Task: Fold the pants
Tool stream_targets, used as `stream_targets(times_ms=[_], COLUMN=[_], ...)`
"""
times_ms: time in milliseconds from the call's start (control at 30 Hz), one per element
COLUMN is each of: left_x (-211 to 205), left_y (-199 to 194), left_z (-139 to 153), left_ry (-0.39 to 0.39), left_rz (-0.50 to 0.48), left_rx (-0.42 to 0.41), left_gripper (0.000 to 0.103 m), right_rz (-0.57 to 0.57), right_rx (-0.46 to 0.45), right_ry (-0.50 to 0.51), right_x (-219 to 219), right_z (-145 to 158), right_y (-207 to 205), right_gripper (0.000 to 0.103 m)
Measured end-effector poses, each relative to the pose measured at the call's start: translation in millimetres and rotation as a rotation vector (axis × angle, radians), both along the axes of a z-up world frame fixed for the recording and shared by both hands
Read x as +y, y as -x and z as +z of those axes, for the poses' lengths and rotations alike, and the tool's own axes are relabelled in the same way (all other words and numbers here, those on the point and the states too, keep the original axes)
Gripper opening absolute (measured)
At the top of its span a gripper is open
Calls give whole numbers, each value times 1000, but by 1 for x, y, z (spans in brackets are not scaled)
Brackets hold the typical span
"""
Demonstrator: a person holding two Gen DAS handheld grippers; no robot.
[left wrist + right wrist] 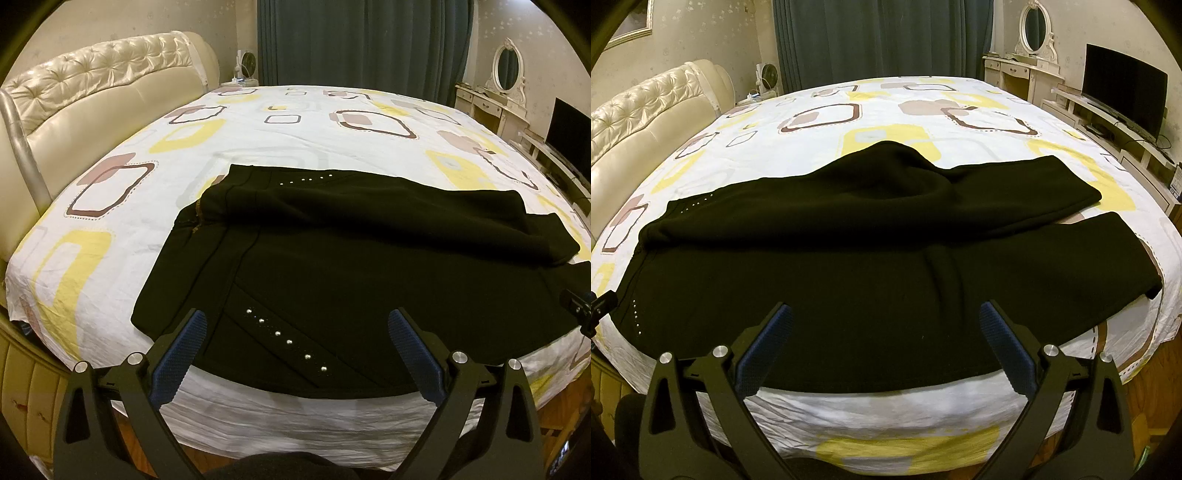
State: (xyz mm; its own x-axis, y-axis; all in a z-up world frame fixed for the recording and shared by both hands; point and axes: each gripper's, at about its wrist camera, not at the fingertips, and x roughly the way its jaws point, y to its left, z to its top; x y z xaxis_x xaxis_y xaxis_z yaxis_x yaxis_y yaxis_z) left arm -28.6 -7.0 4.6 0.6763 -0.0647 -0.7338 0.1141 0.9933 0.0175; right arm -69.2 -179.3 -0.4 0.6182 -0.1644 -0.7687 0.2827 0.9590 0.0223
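Note:
Black pants (332, 266) lie across the near part of the bed, waistband to the left, legs running right. A row of silver studs (284, 341) marks the near hip, and the far leg is rumpled over the near one. My left gripper (295, 319) hovers open above the near waist area, blue pads spread wide and holding nothing. In the right wrist view the pants (849, 280) fill the middle, both leg ends (1108, 251) at the right. My right gripper (884, 310) is open over the near leg's edge, nothing between its fingers.
The bed sheet (258, 125) is white with yellow and brown squares. A cream tufted headboard (92, 85) stands at the left. A white vanity with an oval mirror (1034, 33) and a television (1123, 88) stand at the right. Dark curtains (362, 40) hang behind.

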Motion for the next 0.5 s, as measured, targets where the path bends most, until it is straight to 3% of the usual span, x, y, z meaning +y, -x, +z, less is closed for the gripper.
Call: stream_targets(times_ms=[500], left_x=[0], left_y=[0], left_z=[0], left_ry=[-2], left_rz=[0], left_rx=[0], left_gripper=[98], right_rz=[-1], right_rx=[2], right_ry=[-1], right_x=[0], right_z=[-1], right_y=[-1], right_gripper=[101])
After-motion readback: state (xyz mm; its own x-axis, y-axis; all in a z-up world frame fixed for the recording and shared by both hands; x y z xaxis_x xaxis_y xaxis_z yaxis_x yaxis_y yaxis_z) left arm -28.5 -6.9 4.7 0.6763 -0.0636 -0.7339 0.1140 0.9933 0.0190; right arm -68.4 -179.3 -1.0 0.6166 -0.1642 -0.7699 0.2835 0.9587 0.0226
